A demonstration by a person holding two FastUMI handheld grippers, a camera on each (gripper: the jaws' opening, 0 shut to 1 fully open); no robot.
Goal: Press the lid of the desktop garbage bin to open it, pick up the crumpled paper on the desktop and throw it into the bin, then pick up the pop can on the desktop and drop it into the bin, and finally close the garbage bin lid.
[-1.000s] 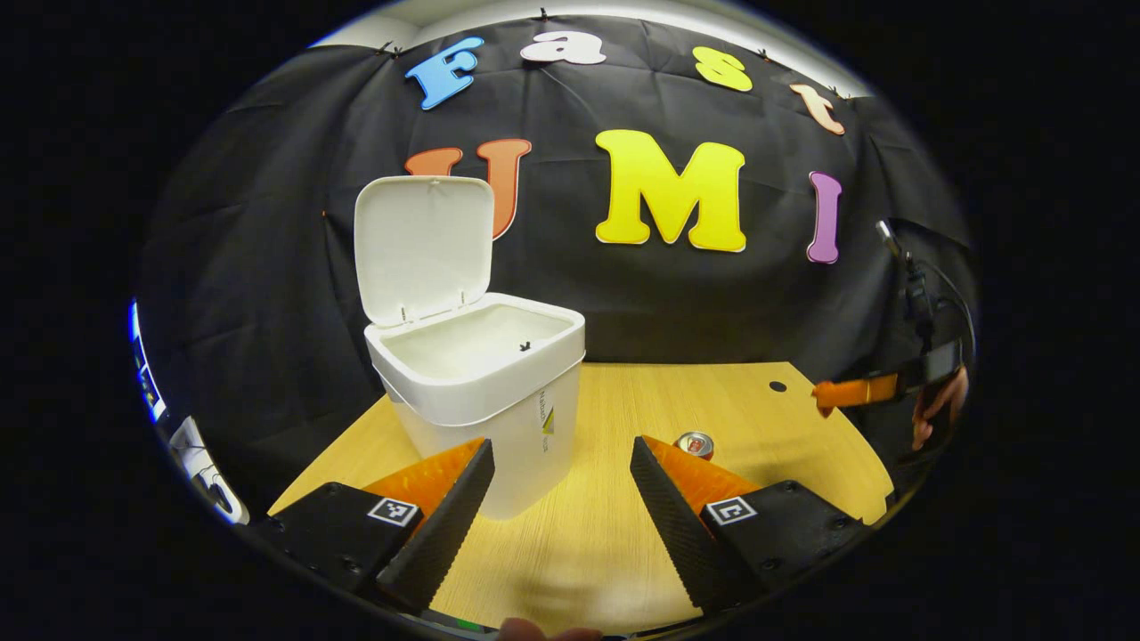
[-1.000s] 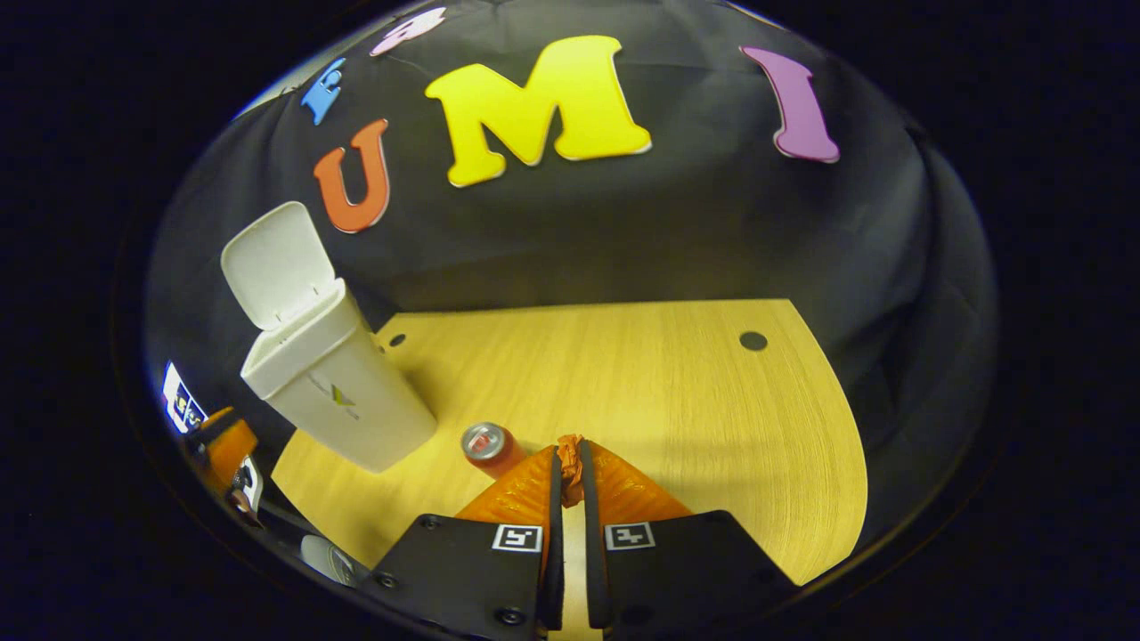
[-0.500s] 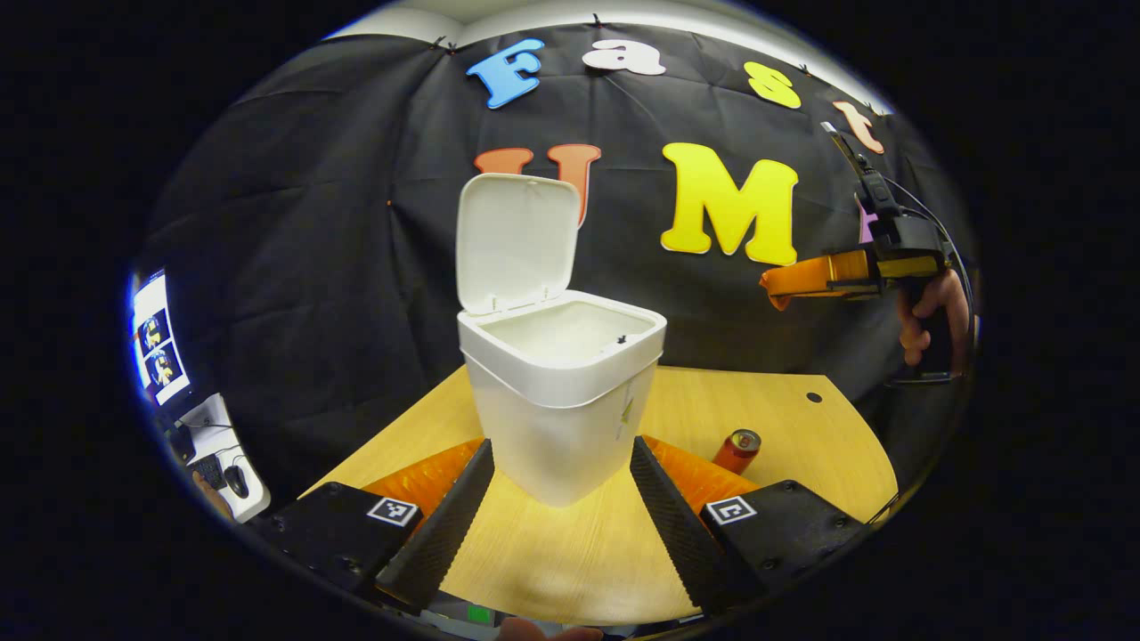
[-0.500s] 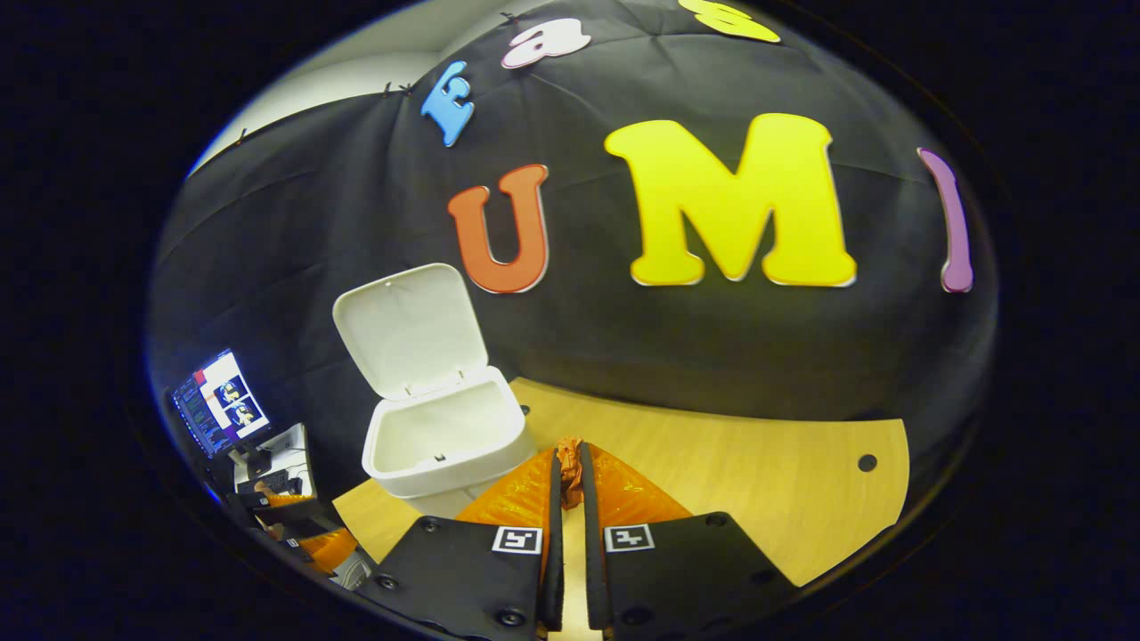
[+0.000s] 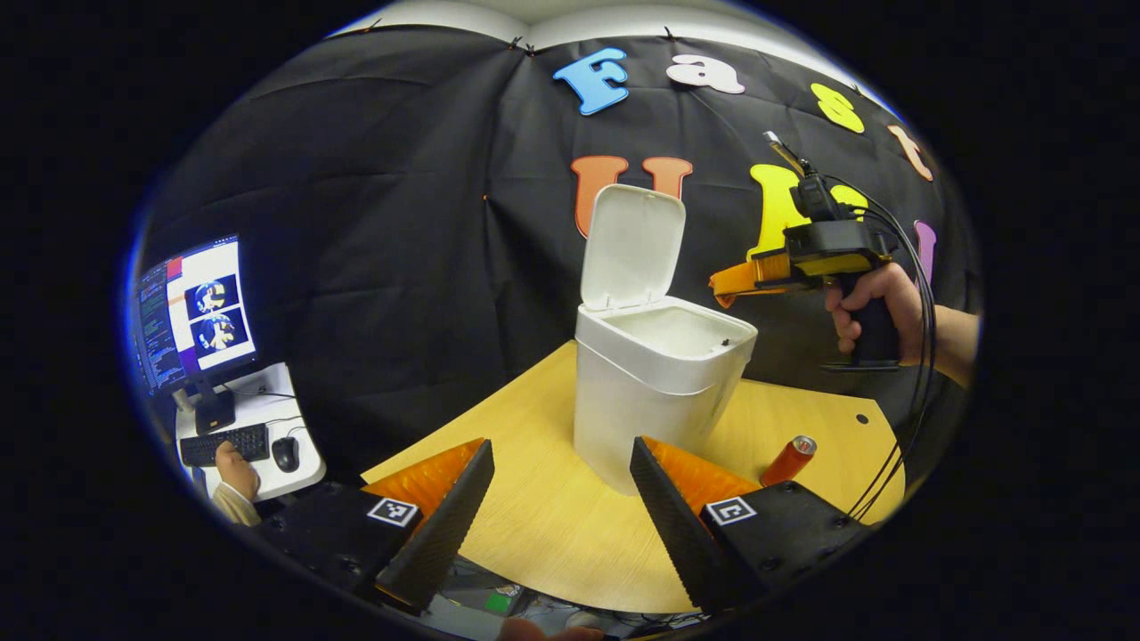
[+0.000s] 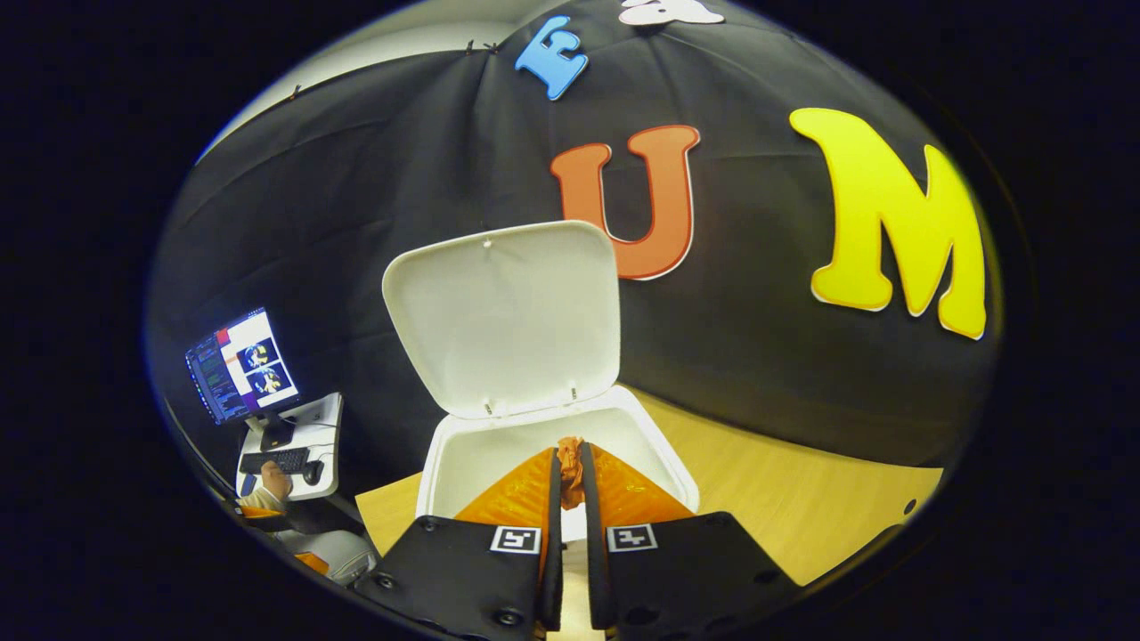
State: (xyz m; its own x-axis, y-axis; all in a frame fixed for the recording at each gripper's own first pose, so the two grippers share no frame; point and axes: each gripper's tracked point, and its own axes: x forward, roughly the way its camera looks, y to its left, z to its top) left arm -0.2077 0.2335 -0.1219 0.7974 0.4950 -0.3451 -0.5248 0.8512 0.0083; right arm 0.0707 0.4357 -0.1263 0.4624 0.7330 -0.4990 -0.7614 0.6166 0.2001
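Right gripper (image 6: 570,467) pinching crumpled paper (image 6: 570,456) above open bin (image 5: 663,374); left gripper (image 5: 561,481) spread; can (image 5: 788,459) beside bin.

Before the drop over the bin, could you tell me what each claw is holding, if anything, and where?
The right claw pinches the crumpled paper at its fingertips, a bit poking out above. The left claw is open, holding nothing.

Black cloth wall (image 5: 401,223); wooden tabletop (image 5: 543,525); side desk (image 5: 258,445) with monitor (image 5: 191,312), keyboard (image 5: 224,442), mouse (image 5: 285,454).
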